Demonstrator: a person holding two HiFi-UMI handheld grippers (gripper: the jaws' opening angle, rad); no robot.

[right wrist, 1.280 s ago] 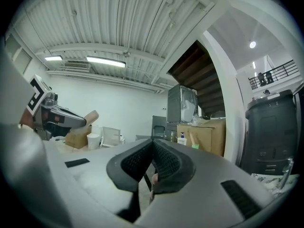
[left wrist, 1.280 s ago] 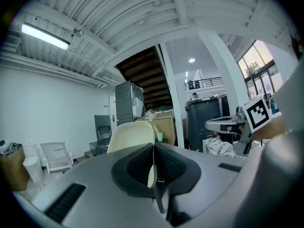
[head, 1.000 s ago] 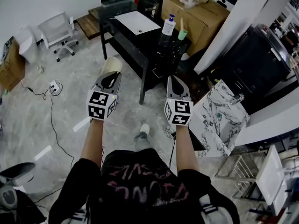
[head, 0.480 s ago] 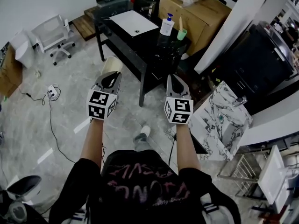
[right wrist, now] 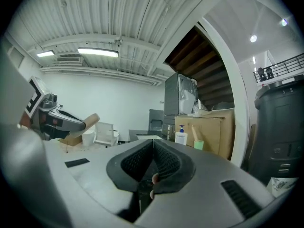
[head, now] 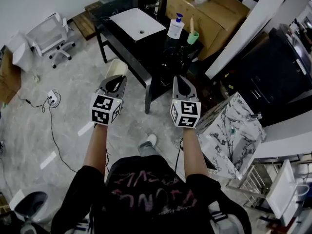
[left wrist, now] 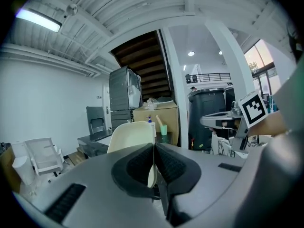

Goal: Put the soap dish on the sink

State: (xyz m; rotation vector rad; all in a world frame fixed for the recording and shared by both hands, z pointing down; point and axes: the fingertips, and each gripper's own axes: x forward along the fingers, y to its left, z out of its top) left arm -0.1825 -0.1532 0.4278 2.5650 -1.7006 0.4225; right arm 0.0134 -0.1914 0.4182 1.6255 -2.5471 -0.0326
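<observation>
Grey marbled floor (head: 63,106), cluttered room; a black table (head: 146,57) ahead carries a white sink (head: 130,19). Soap dish (head: 117,68): cream, rounded, held out over the floor, well short of the sink. Its near rim is pinched in the left gripper (head: 115,81), whose jaws close on that thin edge while the dish stands up beyond the tips. It looks like rigid plastic, light and smooth, though the material is not certain from here. Judged apt to pivot or slip in an edge-only pinch, so carry it steady and set it down gently. The rim is the sensible hold; a deeper bite would steady it. Right gripper (head: 178,80) alongside, jaws pressed together, nothing between them. Beside the sink on the table: pump bottle (head: 175,27) and green cup (head: 192,36). Cardboard box (head: 214,13) behind.
</observation>
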